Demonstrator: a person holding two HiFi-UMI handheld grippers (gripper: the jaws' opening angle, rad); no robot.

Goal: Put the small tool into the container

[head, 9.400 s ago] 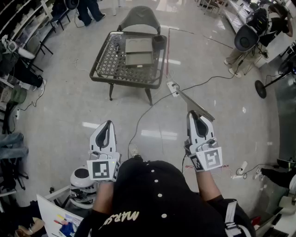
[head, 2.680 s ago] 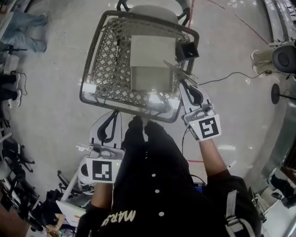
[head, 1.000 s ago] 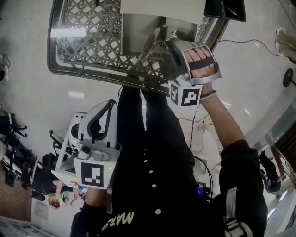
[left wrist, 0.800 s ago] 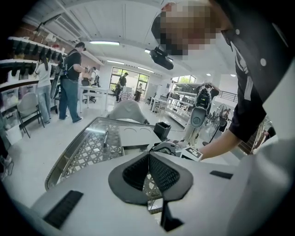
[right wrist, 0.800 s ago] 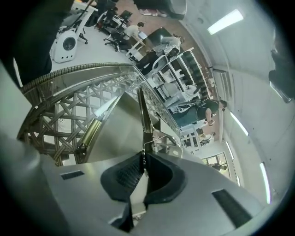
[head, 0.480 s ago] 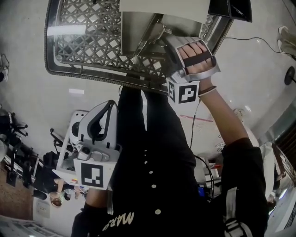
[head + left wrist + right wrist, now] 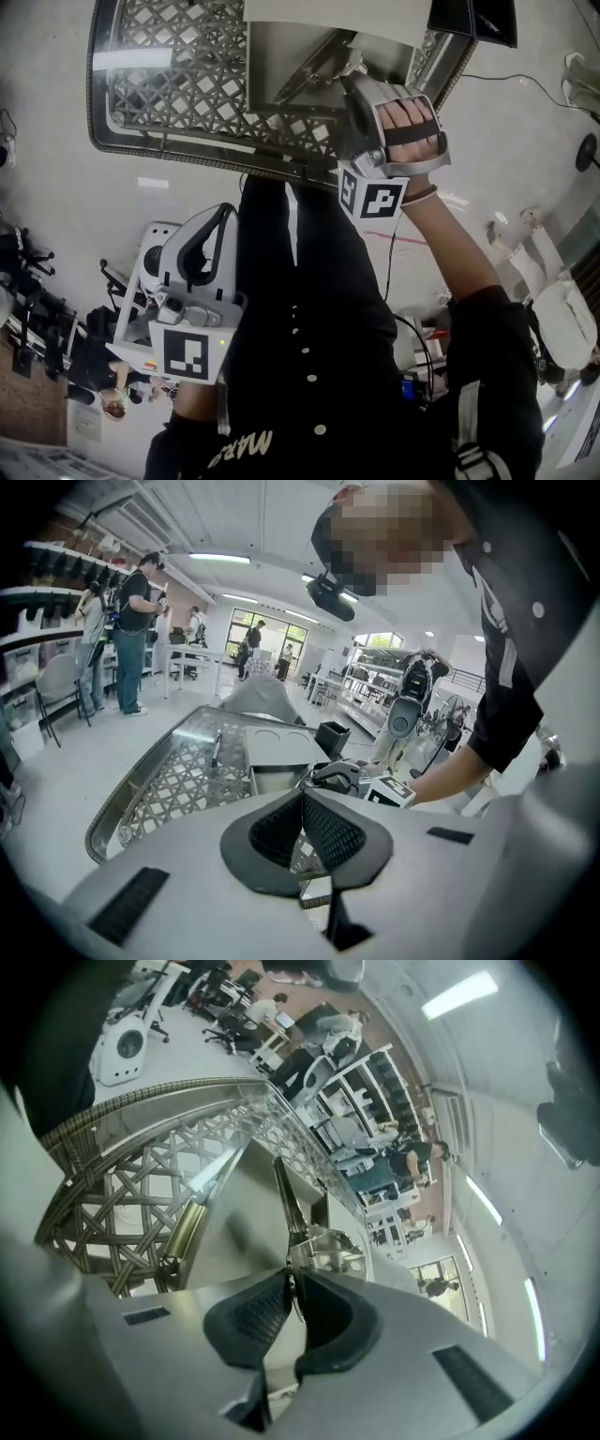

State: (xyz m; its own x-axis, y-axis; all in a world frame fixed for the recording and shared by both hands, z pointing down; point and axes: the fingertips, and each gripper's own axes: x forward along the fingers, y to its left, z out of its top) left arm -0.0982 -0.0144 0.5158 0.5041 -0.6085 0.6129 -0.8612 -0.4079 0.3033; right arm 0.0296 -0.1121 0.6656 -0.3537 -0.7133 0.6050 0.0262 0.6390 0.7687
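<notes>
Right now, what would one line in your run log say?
right gripper: just closing, shut on slim silver metal tool | tool: over open grey metal container | left gripper: shut, empty

The metal lattice-topped counter [image 7: 169, 94] lies on the far side of the person's body. On it, right of the middle, stands the open rectangular steel container [image 7: 281, 56]. A flat pale panel [image 7: 328, 11] lies just behind it, and a black square cup [image 7: 469, 19] sits at the far right corner. The right hand-held gripper [image 7: 291, 1283] is at the container's near right. Its jaws have just been closing on the slim metal tool [image 7: 314, 73], which slants into the container. The left hand-held gripper [image 7: 220, 211] hangs near and left, well apart from the counter.
</notes>
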